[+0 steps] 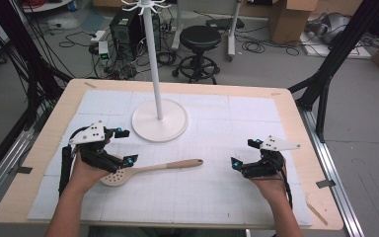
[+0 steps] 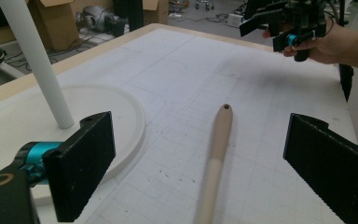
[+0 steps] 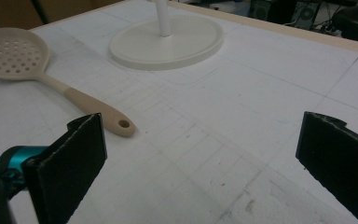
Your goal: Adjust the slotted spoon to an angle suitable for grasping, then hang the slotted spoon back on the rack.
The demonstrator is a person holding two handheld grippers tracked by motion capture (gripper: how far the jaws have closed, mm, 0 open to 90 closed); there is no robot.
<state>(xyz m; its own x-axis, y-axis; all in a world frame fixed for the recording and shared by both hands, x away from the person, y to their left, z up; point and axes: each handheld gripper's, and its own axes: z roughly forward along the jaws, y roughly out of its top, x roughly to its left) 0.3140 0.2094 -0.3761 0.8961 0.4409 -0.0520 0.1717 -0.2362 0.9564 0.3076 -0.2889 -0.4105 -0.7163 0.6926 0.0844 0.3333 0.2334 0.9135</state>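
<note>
A cream skimmer spoon with a perforated head and a tan handle lies flat on the white gridded mat. Its head is at the left and its handle points right. My left gripper stands open over the head end. In the left gripper view the handle runs up between the wide-apart jaws of that gripper, and neither pad touches it. My right gripper is open and empty at the right of the mat. The right gripper view looks between its jaws across to the spoon.
A white stand with a round base and a tall pole rises at the back middle of the mat. The wooden table edge frames the mat. A stool, a computer and cardboard boxes stand on the floor beyond.
</note>
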